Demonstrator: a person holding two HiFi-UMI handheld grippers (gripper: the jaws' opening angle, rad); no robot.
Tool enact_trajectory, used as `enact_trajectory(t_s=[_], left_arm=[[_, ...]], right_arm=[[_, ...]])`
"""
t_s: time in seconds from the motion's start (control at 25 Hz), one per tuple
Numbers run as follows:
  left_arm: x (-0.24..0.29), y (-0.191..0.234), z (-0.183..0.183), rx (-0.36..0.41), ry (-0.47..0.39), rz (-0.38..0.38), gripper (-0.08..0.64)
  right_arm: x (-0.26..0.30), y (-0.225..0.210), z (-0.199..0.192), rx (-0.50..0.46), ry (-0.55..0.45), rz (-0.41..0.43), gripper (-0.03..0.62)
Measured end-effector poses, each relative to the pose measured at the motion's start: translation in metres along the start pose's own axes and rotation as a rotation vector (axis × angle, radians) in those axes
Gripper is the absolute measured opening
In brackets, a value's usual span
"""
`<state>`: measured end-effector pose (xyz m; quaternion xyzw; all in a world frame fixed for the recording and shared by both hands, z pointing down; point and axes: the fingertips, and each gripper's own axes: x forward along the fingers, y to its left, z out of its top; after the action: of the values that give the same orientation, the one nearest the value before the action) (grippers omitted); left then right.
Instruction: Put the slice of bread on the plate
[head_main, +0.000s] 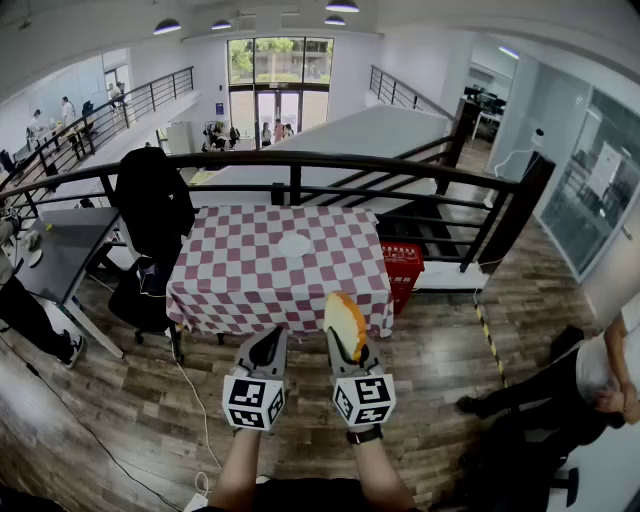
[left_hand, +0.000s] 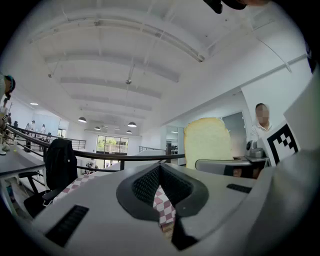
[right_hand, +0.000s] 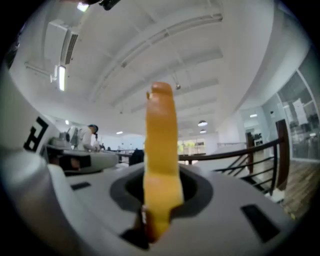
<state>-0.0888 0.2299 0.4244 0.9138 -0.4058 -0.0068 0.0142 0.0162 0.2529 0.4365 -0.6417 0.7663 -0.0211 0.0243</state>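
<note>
A slice of bread stands on edge in my right gripper, whose jaws are shut on its lower part, in the air in front of the table's near edge. In the right gripper view the bread rises from the right gripper as a narrow yellow strip, crust on top. The left gripper view shows the slice's pale face to the right. A white plate lies near the middle of the red-and-white checked table. My left gripper hangs beside the right one, shut and holding nothing, with the cloth seen beyond the left gripper.
A black jacket hangs over a chair at the table's left. A red basket stands at its right, and a dark railing runs behind it. A person crouches at the far right on the wooden floor.
</note>
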Motion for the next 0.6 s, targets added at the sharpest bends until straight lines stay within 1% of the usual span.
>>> enact_trajectory(t_s=[0.08,0.16,0.24,0.28,0.32,0.48,0.6], left_arm=[[0.009,-0.011,0.000,-0.013,0.004,0.005,0.017],[0.019,-0.018,-0.009,0.002,0.053,0.020,0.017],[0.028,-0.019,-0.026,0.073,0.146,0.044,0.017],[0.033,-0.019,-0.032,0.109,0.174,0.051,0.017],[0.037,-0.020,-0.035,0.123,0.180,0.048,0.017],[0.067,-0.015,-0.044,0.073,0.180,0.019,0.017],[0.098,0.005,-0.060,0.037,0.194,0.010,0.017]], right_arm=[[0.000,-0.013,0.001,0.004,0.006,0.005,0.097],[0.000,-0.023,0.001,0.012,0.009,0.010,0.097],[0.001,-0.029,-0.004,0.028,0.012,0.011,0.097],[0.002,-0.031,-0.008,0.037,0.017,0.009,0.097],[0.004,-0.035,-0.012,0.047,0.025,0.006,0.097],[0.026,-0.052,-0.027,0.061,0.054,0.008,0.097],[0.053,-0.063,-0.035,0.060,0.038,0.020,0.097]])
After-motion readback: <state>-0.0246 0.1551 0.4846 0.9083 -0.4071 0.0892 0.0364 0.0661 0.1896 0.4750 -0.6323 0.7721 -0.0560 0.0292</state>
